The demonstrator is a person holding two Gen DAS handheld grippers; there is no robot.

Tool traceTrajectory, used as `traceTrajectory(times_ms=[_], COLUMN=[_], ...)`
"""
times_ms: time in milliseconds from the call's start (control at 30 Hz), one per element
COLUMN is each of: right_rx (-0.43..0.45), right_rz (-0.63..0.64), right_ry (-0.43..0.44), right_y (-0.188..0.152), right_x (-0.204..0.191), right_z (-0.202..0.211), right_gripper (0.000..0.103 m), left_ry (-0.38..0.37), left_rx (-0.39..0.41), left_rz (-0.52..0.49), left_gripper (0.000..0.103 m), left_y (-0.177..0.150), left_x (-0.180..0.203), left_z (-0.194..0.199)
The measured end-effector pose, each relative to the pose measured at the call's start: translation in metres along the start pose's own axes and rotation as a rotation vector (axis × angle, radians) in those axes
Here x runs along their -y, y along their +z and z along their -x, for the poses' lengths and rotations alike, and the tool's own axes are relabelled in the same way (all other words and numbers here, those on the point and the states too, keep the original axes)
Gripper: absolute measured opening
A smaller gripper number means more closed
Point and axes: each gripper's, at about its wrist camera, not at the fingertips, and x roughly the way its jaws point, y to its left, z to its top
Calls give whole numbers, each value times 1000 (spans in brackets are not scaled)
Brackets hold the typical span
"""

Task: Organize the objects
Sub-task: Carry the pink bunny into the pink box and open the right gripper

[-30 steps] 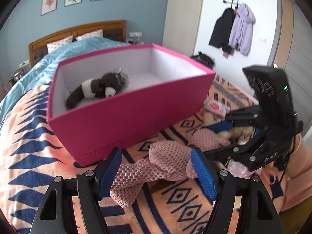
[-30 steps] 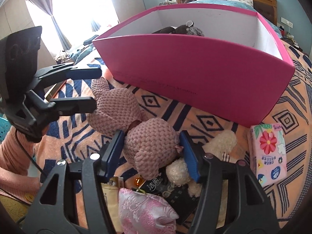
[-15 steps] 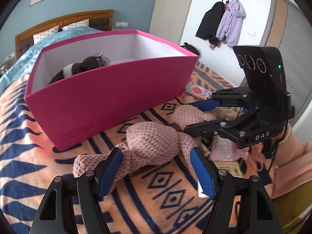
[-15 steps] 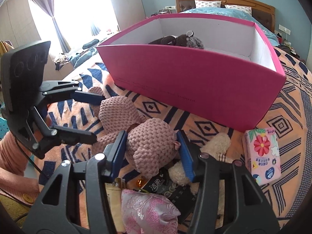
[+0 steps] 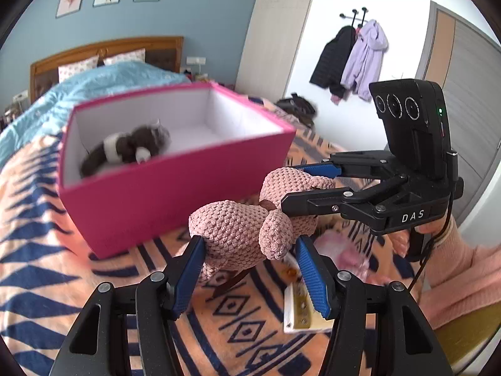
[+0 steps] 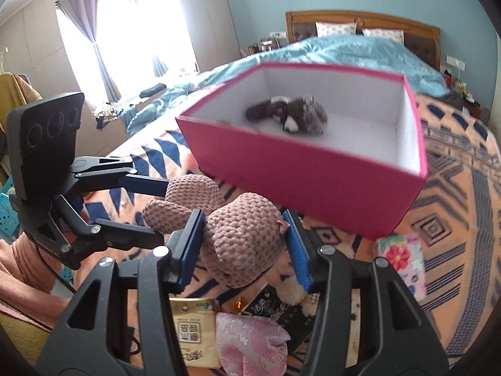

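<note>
A patterned bed (image 5: pixel 47 282) is seen carrying an open pink box (image 6: pixel 300 175) with a dark plush (image 6: pixel 291 114) inside. Just before the box, a pink knitted toy (image 5: pixel 238 235) is clamped by both grippers, apparently raised: left gripper (image 5: pixel 250 269) jaws just narrowed onto its body, right gripper (image 6: pixel 244 244) on its head.

R tongs (image 6: pixel 244 244) clamp pink knit toy (image 6: pixel 247 238); L tongs (image 6: pixel 156 211) grip its other end.
</note>
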Motion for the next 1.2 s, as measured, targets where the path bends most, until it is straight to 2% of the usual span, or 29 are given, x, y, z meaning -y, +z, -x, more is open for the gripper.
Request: traceTrajectory(times_ms=[400, 633, 800, 1000, 1200], right_rx=[154, 219, 195, 131, 47], right_rz=[109, 140, 138, 98, 59], right_ry=[-27, -34, -31, -32, -41], right_y=[63, 112, 134, 145, 147], right_x=[-16, -7, 7, 27, 39], right_z=[38, 30, -2, -46, -83], right_gripper=[53, 53, 53, 53, 54], left_ry=[115, 201, 271, 288, 321], left_rx=[147, 189, 161, 84, 23], left_rz=[-51, -44, -18, 55, 89], left_gripper=[60, 60, 60, 60, 60], left_y=[57, 97, 113, 113, 107], left_x=[5, -20, -48, -87, -108], left_z=[41, 40, 17, -19, -45])
